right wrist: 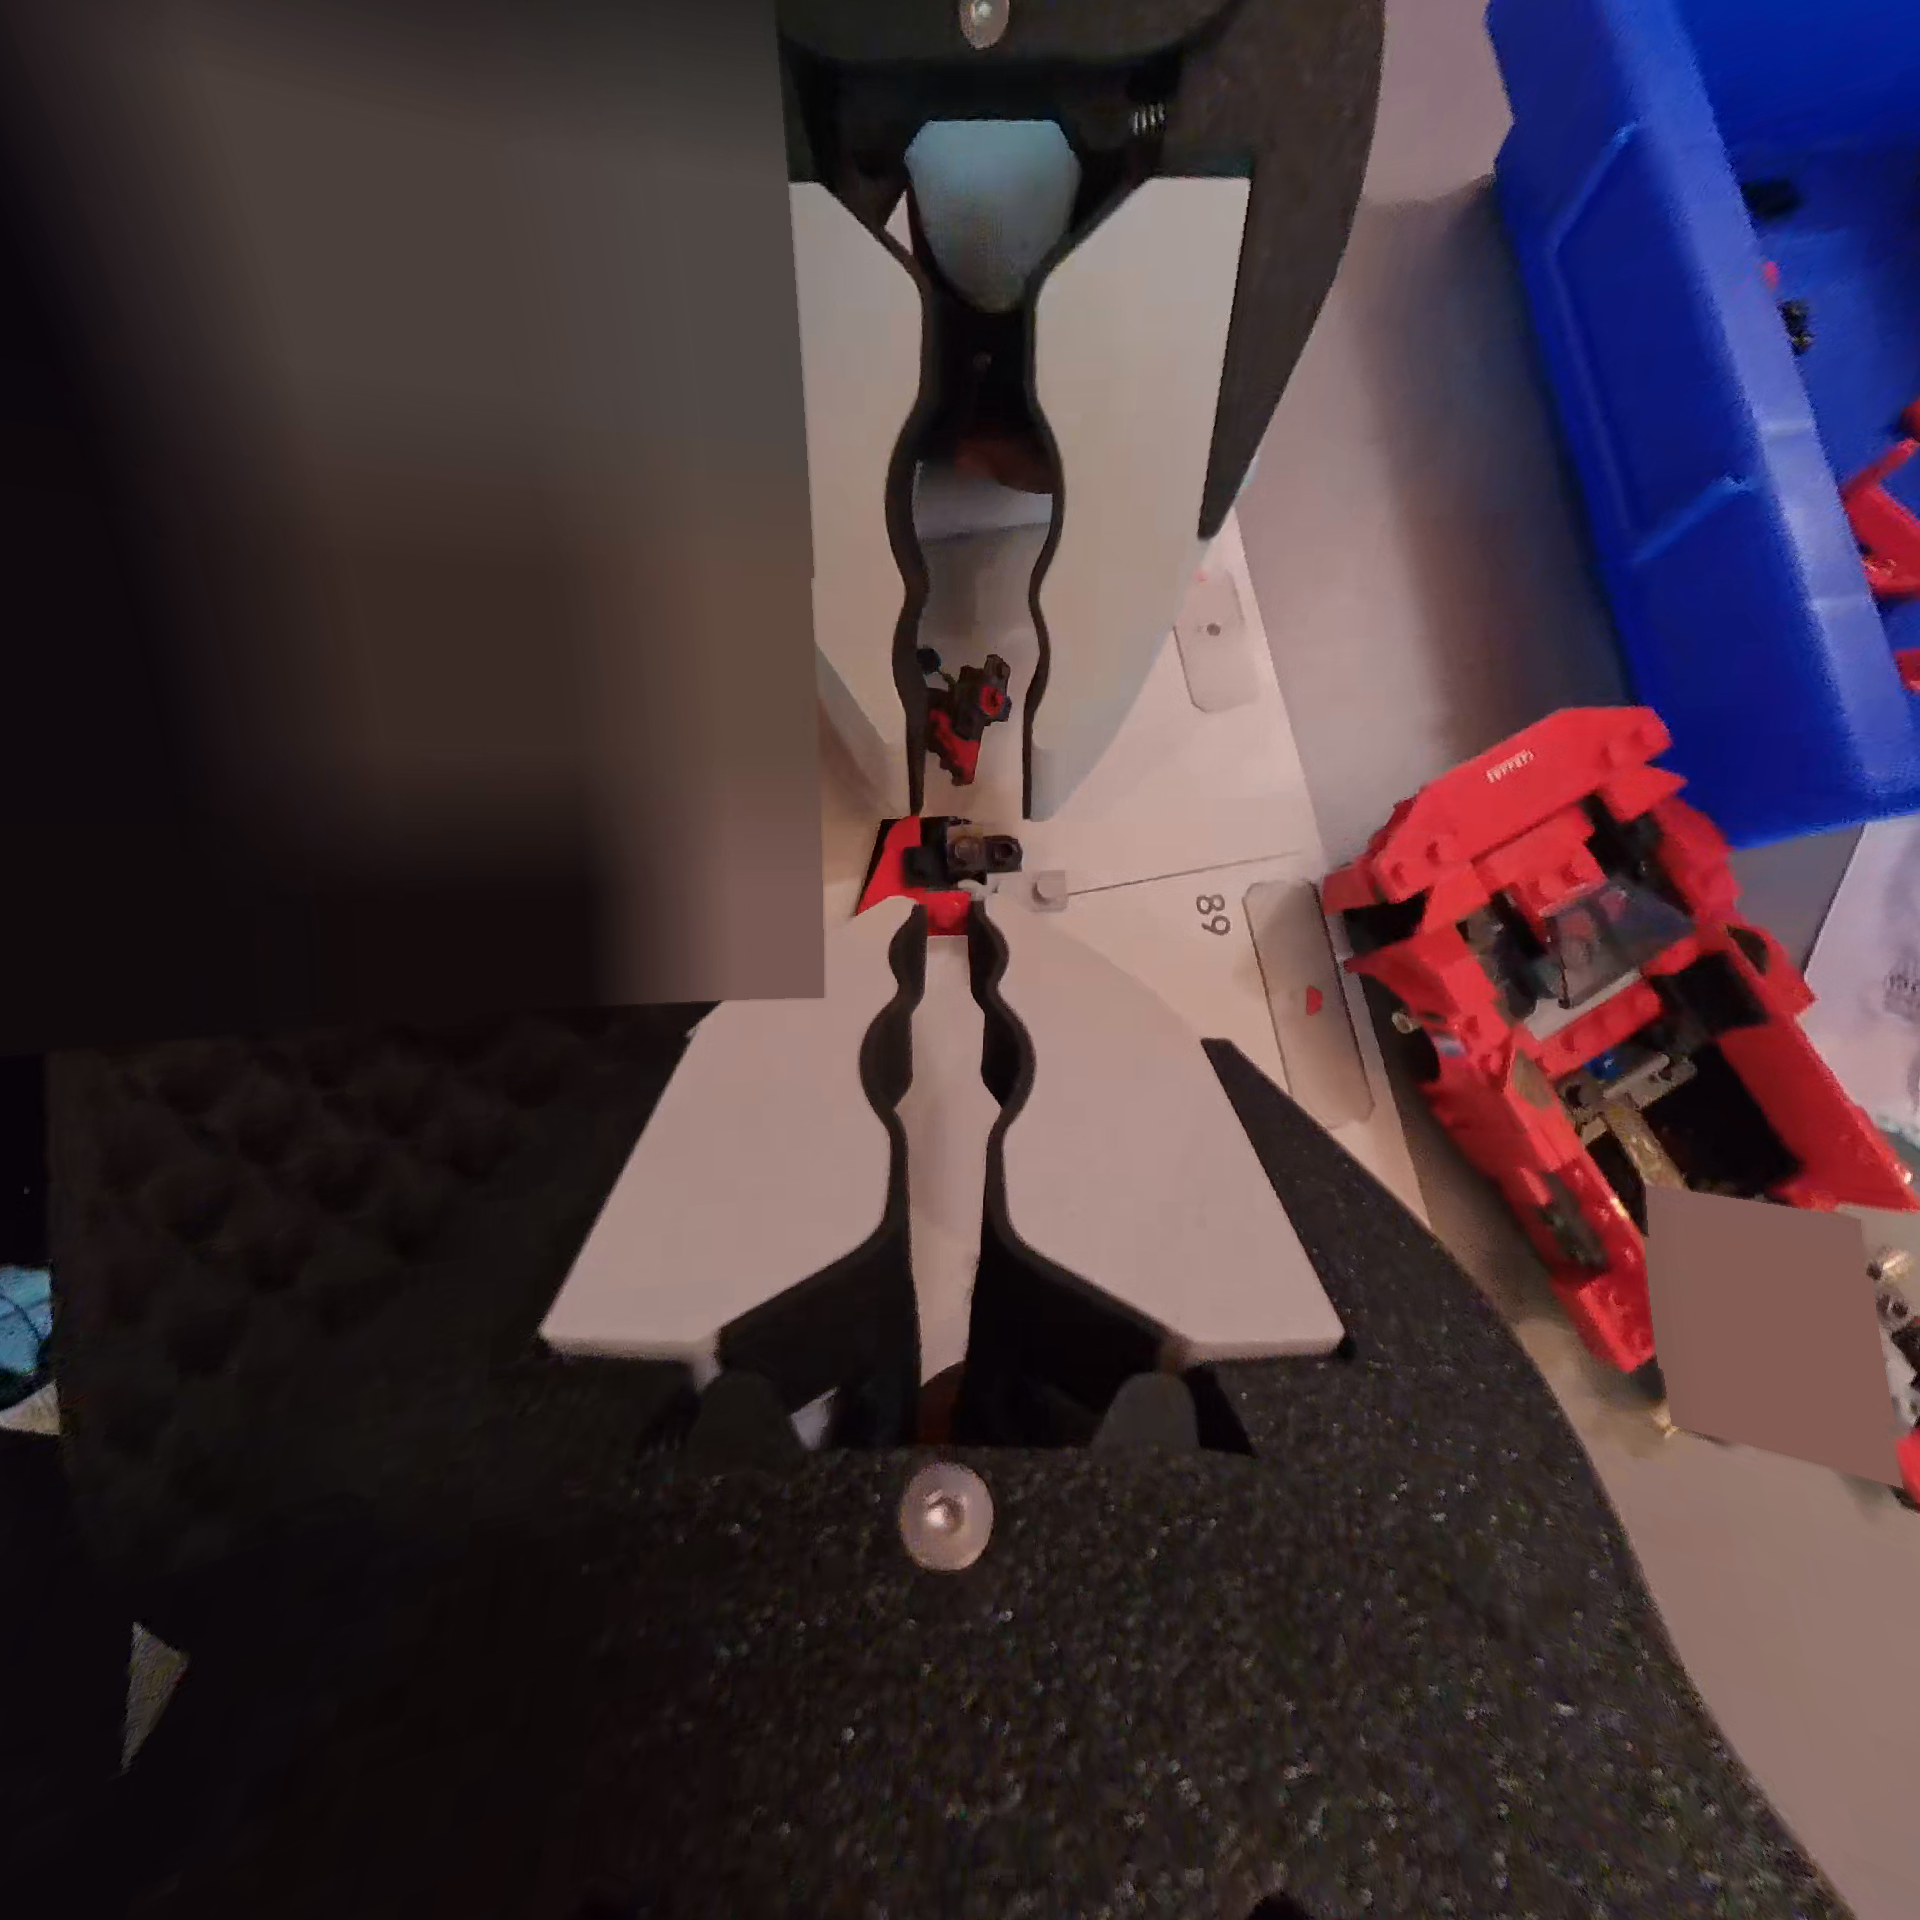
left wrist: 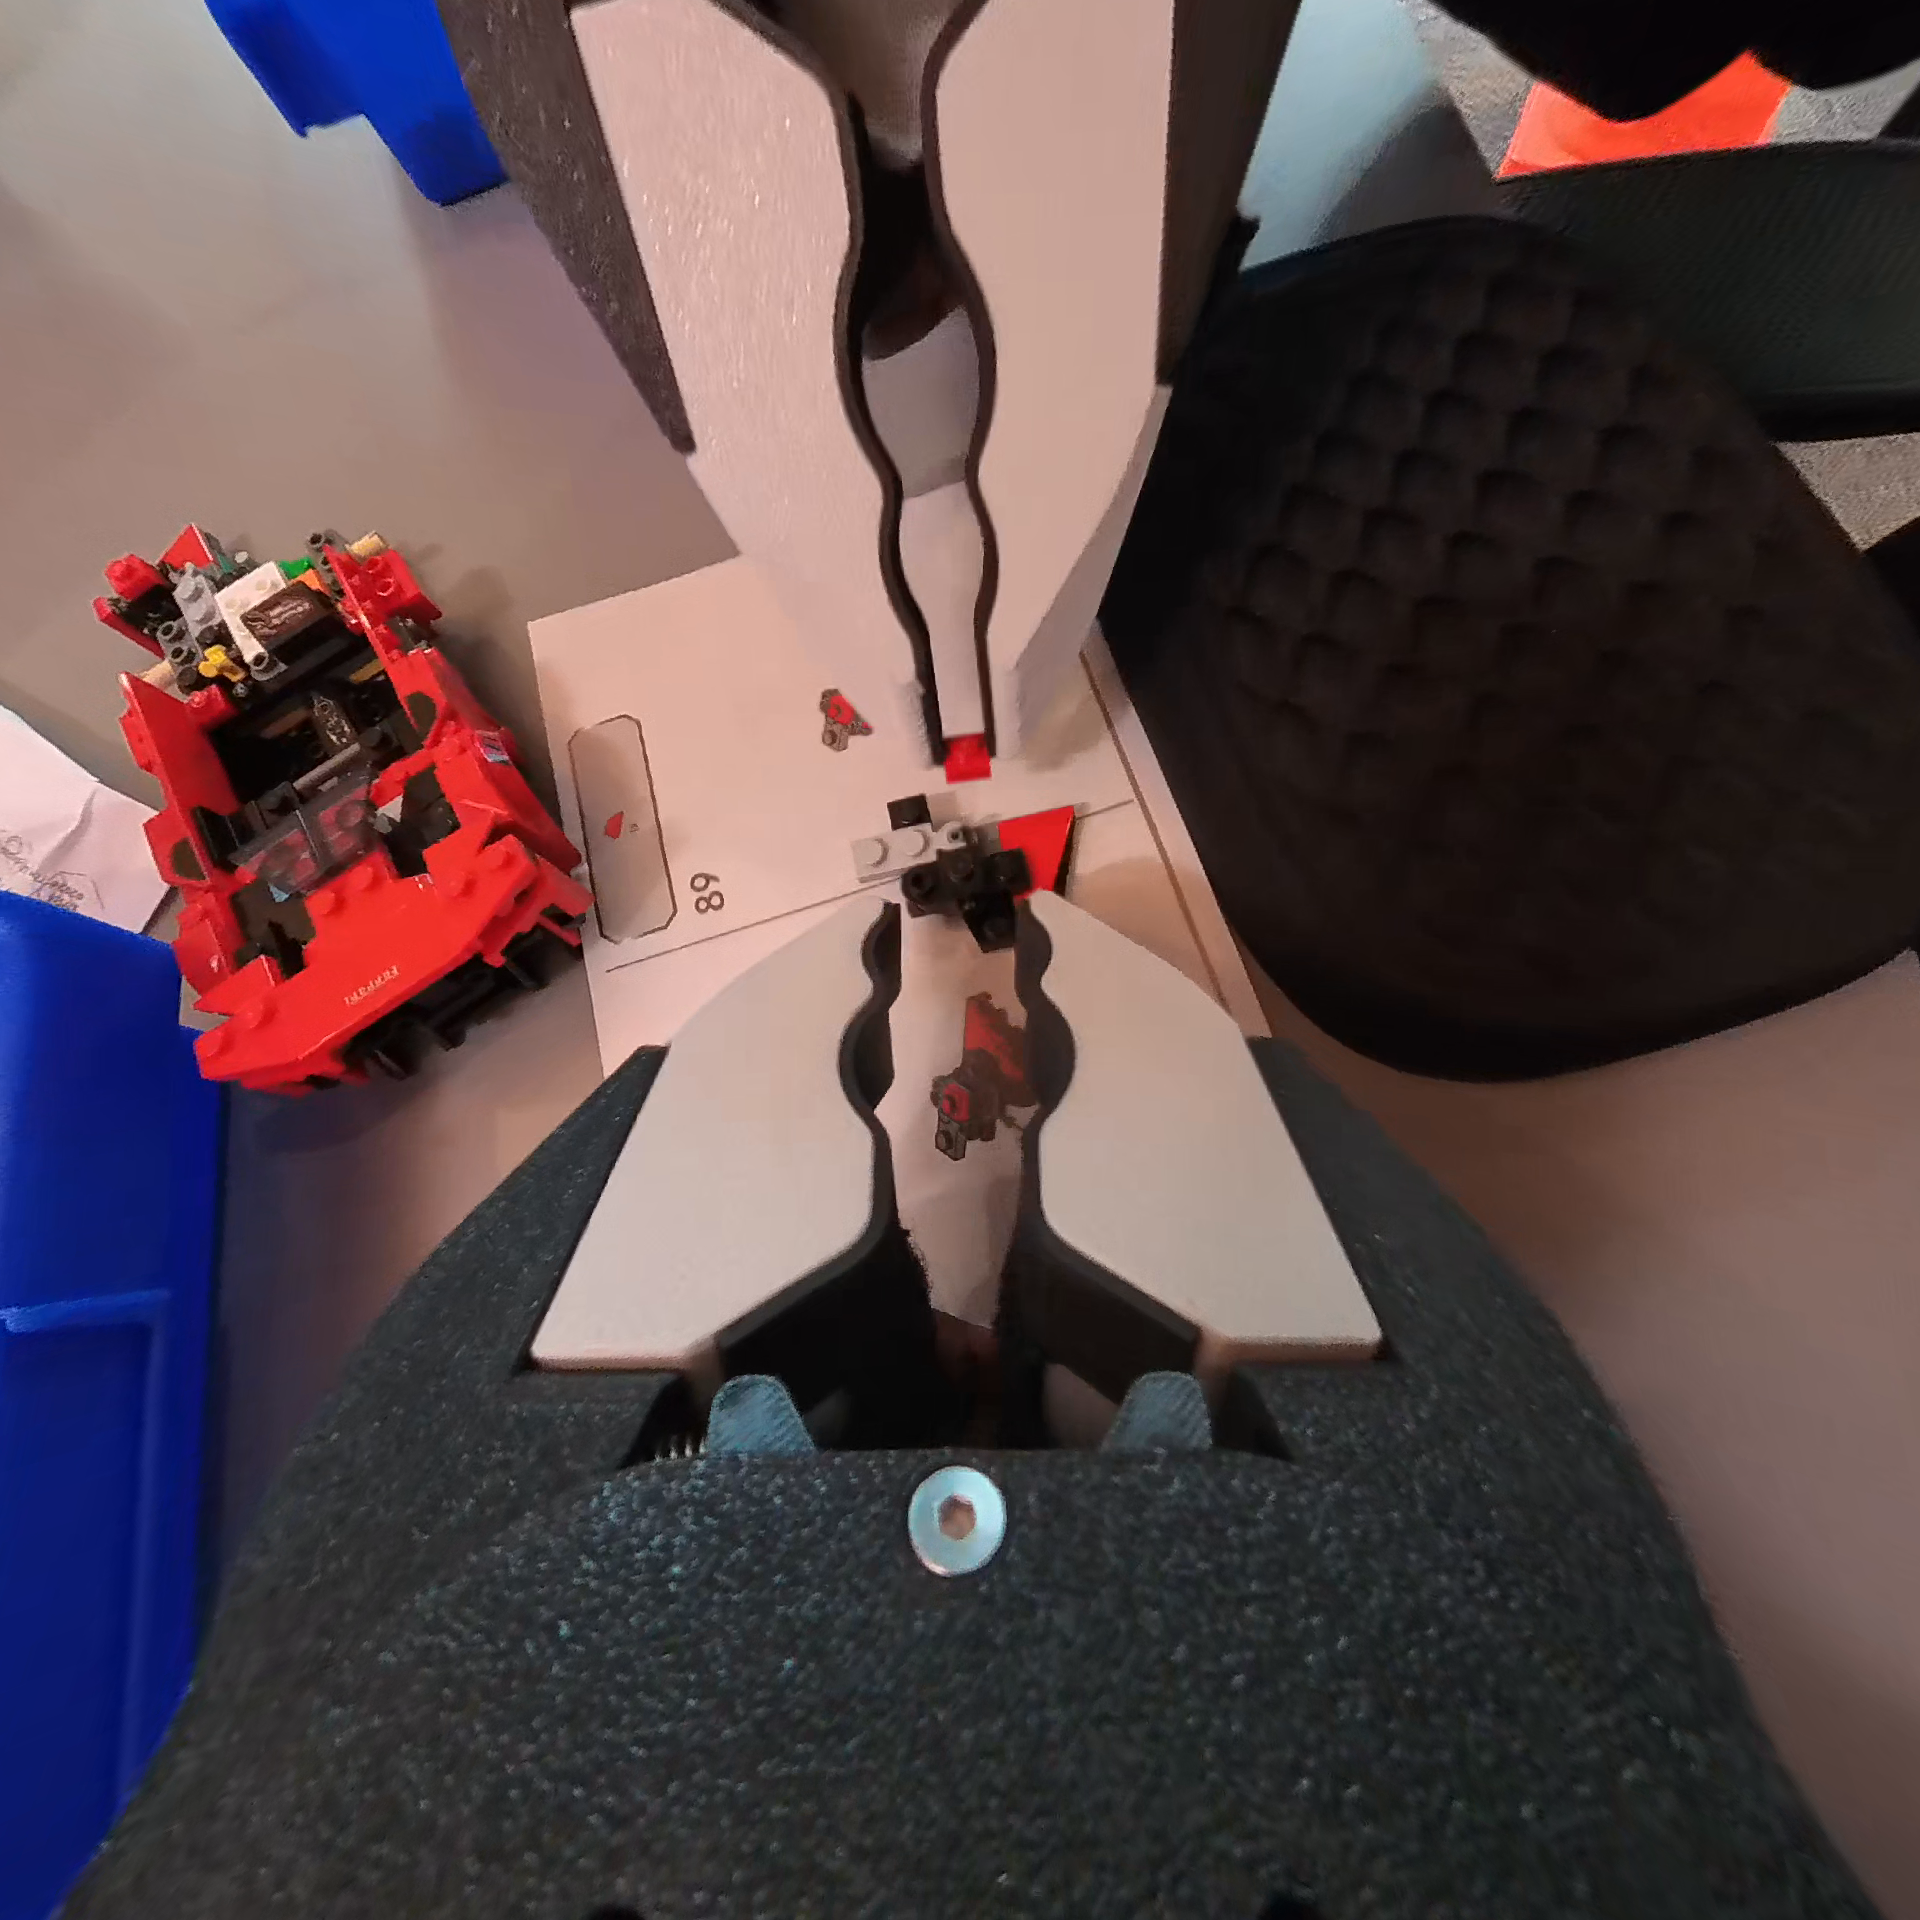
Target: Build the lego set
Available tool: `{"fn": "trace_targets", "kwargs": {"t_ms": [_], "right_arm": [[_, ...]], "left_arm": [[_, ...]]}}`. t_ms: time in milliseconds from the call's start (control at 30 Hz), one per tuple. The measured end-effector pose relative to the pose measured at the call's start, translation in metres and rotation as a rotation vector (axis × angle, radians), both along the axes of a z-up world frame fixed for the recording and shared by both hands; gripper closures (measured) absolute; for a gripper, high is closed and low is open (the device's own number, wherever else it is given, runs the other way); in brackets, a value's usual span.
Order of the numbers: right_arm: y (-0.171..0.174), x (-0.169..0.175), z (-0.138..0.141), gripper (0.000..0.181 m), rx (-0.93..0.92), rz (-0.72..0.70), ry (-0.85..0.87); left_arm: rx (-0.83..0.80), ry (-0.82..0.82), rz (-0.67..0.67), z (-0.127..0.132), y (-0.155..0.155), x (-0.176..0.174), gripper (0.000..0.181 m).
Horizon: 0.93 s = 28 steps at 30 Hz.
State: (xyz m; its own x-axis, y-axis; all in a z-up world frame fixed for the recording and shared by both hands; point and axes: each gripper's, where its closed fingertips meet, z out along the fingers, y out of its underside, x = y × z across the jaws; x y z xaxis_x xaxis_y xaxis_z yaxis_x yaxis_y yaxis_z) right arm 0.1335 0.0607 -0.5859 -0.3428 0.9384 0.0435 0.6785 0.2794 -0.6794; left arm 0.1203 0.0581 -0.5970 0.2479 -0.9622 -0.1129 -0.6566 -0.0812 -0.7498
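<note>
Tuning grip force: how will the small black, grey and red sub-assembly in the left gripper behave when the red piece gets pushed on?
The sub-assembly is likely fragile: several tiny parts joined, grey plate jutting sideways. The left gripper pinches only one end, so a push from the red piece may pivot it. Probably very light.

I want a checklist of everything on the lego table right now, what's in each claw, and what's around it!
Surface: pale table; instruction page lies on it.
Job's things: half-built red car beside the page; small black, grey and red sub-build over the page; small red piece.
Clutter: blue bins, one holding red parts; paper by the car.
Grippers: left gripper shut on the sub-build; right gripper shut on the red piece, tip to tip with the left.
Cables: nothing seen.
Surroundings: black mesh chair at the table edge.
</note>
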Motion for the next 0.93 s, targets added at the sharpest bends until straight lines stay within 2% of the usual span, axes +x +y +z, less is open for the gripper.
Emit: {"fn": "trace_targets", "kwargs": {"t_ms": [133, 267, 400, 567, 933], "right_arm": [[0.004, 0.003, 0.009, 0.173, 0.033, 0.040, 0.002], [0.021, 0.020, 0.026, 0.173, 0.029, -0.075, 0.068], [0.015, 0.034, 0.038, 0.173, -0.044, -0.166, 0.199], [-0.001, 0.042, 0.025, 0.173, -0.131, -0.235, 0.263], [-0.023, 0.033, 0.008, 0.173, -0.198, -0.216, 0.258]], "left_arm": [[0.017, -0.002, 0.009, -0.001, 0.002, -0.003, 0.163], [0.018, -0.022, 0.004, -0.001, 0.001, -0.003, 0.165], [0.017, -0.025, -0.001, -0.001, 0.001, -0.003, 0.166], [0.019, -0.014, -0.006, -0.003, 0.000, -0.003, 0.165], [0.024, 0.002, -0.012, -0.006, 0.000, -0.002, 0.163]]}}
